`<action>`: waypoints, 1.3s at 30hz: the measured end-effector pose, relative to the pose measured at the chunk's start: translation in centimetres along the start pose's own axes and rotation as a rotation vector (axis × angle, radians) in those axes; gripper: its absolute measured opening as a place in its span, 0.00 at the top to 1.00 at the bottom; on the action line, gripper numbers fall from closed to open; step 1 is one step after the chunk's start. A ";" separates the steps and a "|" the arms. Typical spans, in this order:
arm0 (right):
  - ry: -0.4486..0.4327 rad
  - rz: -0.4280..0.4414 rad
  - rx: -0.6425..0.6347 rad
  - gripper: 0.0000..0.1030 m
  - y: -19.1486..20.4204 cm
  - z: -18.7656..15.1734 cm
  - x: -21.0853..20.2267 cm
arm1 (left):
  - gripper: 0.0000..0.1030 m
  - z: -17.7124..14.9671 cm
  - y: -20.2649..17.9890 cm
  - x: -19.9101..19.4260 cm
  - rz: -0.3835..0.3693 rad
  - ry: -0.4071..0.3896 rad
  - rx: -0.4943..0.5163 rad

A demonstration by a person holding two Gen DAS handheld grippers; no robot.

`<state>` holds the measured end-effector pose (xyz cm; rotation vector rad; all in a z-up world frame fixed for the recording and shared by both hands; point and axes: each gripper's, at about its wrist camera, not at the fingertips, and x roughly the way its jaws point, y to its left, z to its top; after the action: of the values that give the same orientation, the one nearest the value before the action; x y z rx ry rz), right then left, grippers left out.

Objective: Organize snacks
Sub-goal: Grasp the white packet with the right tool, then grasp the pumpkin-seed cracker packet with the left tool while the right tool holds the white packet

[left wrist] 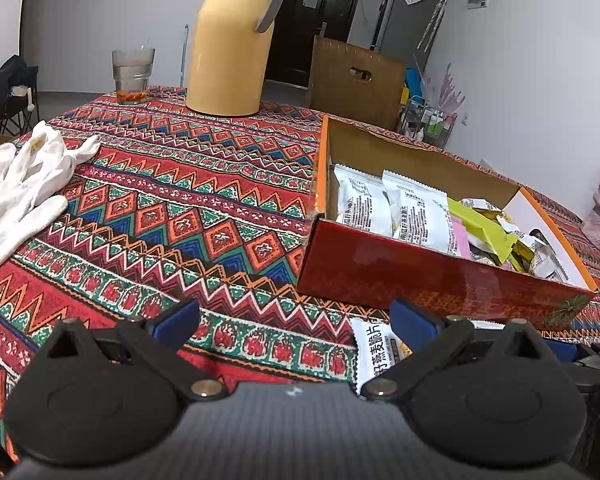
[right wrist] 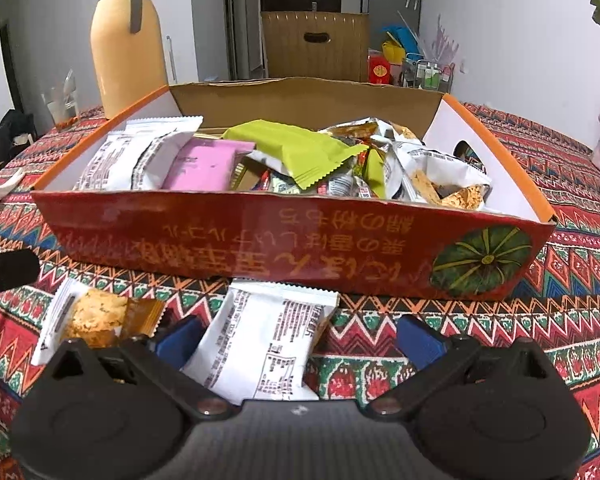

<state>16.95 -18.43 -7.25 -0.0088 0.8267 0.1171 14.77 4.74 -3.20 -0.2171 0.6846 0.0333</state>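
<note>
Red cardboard box (right wrist: 292, 240) already holds most snacks. Two packets remain on the desk (right wrist: 500, 320) at its 6 o'clock: a white packet (right wrist: 260, 344) and a clear cracker packet (right wrist: 92, 316). Right claw (right wrist: 300, 340) and left claw (left wrist: 296, 320) are both spread, holding nothing.

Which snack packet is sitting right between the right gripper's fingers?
The white packet with black print, lying on the tablecloth before the red box. The orange-windowed packet lies left, outside the right gripper.

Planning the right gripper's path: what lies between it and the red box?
In the right wrist view, one white snack packet on the tablecloth, before the red box.
</note>
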 end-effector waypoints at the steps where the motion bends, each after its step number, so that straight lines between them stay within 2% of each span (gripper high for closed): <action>1: 0.000 0.001 0.000 0.00 0.0 0.0 0.0 | 0.00 0.0 0.0 0.0 0.001 0.002 0.000; 5: 0.008 0.016 -0.010 0.02 -0.2 0.0 -0.2 | 0.00 0.0 0.1 0.2 0.000 0.011 -0.005; 8: -0.006 0.026 -0.022 0.18 -0.1 0.0 -0.6 | 0.00 0.0 0.2 0.2 -0.002 0.013 -0.007; 10: -0.013 0.037 -0.027 0.40 -0.1 0.1 -1.0 | 0.00 0.0 0.2 0.2 -0.002 0.013 -0.008; 12: -0.021 0.046 -0.026 0.52 -0.2 0.1 -1.2 | 0.00 0.0 0.2 0.2 -0.003 0.013 -0.008; 14: -0.024 0.059 -0.017 0.58 -0.4 0.1 -1.5 | 0.00 0.0 0.2 0.2 -0.004 0.014 -0.010; 16: -0.036 0.066 -0.017 0.61 -0.5 -0.1 -1.9 | 0.00 0.0 0.3 0.2 -0.006 0.015 -0.013; 27: -0.111 0.037 -0.006 0.61 -2.0 -1.1 -4.4 | 0.00 -0.1 0.1 0.2 -0.007 0.015 -0.004; 39: -0.168 -0.003 0.037 0.61 -5.9 -3.0 -6.4 | 0.00 -0.3 -1.1 -0.2 -0.018 0.031 0.045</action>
<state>11.12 -25.14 -4.83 0.0338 0.6609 0.0981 14.57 3.64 -3.10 -0.1810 0.7131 -0.0024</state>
